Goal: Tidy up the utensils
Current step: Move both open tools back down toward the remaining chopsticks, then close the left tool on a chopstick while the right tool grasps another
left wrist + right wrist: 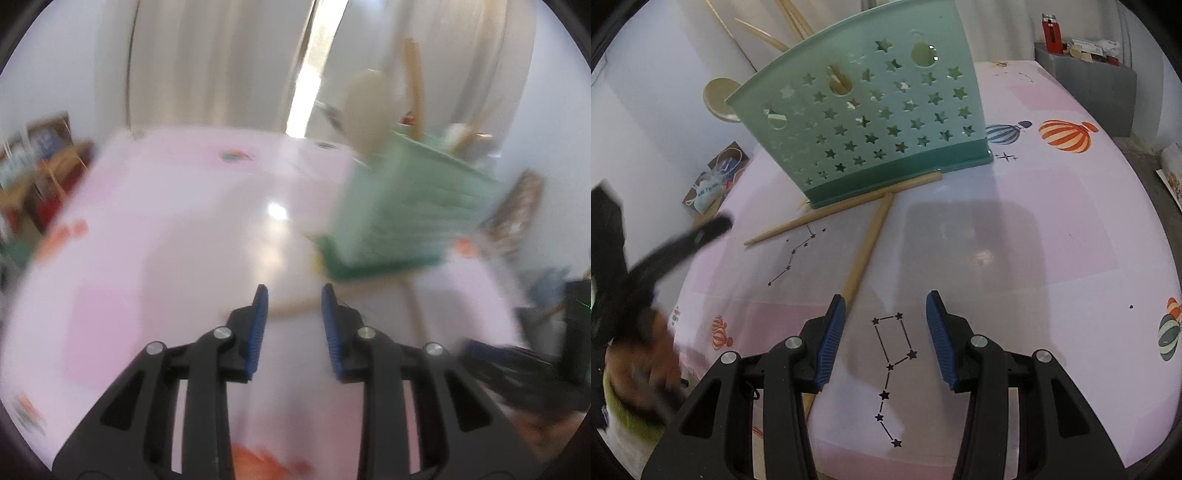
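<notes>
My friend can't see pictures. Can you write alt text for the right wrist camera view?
A mint-green plastic utensil holder with star-shaped holes stands on a pink tablecloth printed with balloons and constellations, with two loose wooden sticks lying in front of it. The right gripper hangs open and empty above the cloth.

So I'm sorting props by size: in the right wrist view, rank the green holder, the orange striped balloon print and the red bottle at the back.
Largest to smallest as they look:
1. green holder
2. orange striped balloon print
3. red bottle, though it sits farthest away, so its true size is unsure.
</notes>
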A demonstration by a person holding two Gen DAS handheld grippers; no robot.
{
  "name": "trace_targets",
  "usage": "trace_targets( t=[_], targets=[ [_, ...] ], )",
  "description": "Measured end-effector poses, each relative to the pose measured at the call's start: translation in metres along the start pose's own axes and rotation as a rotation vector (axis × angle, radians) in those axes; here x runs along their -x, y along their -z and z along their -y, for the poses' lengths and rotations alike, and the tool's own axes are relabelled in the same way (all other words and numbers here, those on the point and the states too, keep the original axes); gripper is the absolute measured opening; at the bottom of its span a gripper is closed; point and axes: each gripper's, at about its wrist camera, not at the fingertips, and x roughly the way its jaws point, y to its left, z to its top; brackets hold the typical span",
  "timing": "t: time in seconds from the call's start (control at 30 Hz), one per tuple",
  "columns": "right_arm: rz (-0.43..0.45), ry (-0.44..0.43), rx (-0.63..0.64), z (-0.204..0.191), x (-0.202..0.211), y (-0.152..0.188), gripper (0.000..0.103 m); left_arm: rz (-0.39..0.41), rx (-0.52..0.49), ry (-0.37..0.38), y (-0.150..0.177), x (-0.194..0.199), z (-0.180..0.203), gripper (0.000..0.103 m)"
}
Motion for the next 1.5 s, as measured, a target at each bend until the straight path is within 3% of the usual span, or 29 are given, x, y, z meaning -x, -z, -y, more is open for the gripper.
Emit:
trace_targets(
  t=[0.1,0.2,0.4,0.63,0.77,0.9,1.13,1.27,1.37,1.43,1.5],
  targets=[
    [-0.009,-0.013,0.014,-0.004,-0.001,0.000,0.045,-0.043,-0.084,-0.085,-0.011,-0.027,0.004,0.027],
    [-0.012,-0.018,0.040,-0.012,-0.004,-0.003,0.045,-0.076,-0.143,-0.123,-0.010,-0.046,0.012,0.027],
    [-0.022,0.017,0.124,-0.030,-0.015,-0.010,0.045,-0.159,-0.154,-0.121,0.003,-0.059,0.022,0.027],
    [-0.026,0.054,0.139,-0.030,-0.013,-0.006,0.045,-0.222,-0.139,-0.031,0.025,-0.026,0.027,0.027],
    [-0.023,0.084,0.149,-0.027,-0.012,-0.006,0.034,-0.225,-0.073,0.095,0.035,-0.004,0.034,0.027],
    [-0.011,0.142,0.177,-0.027,-0.012,-0.004,0.015,-0.159,-0.093,0.138,0.040,0.010,0.048,0.029],
    [-0.001,0.151,0.104,-0.004,-0.001,-0.002,0.007,-0.115,-0.314,0.002,0.045,-0.004,0.081,0.031],
    [0.008,0.151,0.063,0.013,0.005,0.000,0.006,-0.113,-0.380,-0.058,0.042,-0.020,0.087,0.031],
    [0.013,0.139,0.048,0.017,0.005,-0.001,0.006,-0.125,-0.380,-0.061,0.040,-0.026,0.087,0.030],
    [0.018,0.141,0.052,0.017,0.004,0.000,0.006,-0.134,-0.384,-0.053,0.039,-0.027,0.087,0.018],
    [0.022,0.139,0.055,0.017,0.003,-0.001,0.006,-0.143,-0.391,-0.058,0.039,-0.028,0.088,0.012]
  ],
)
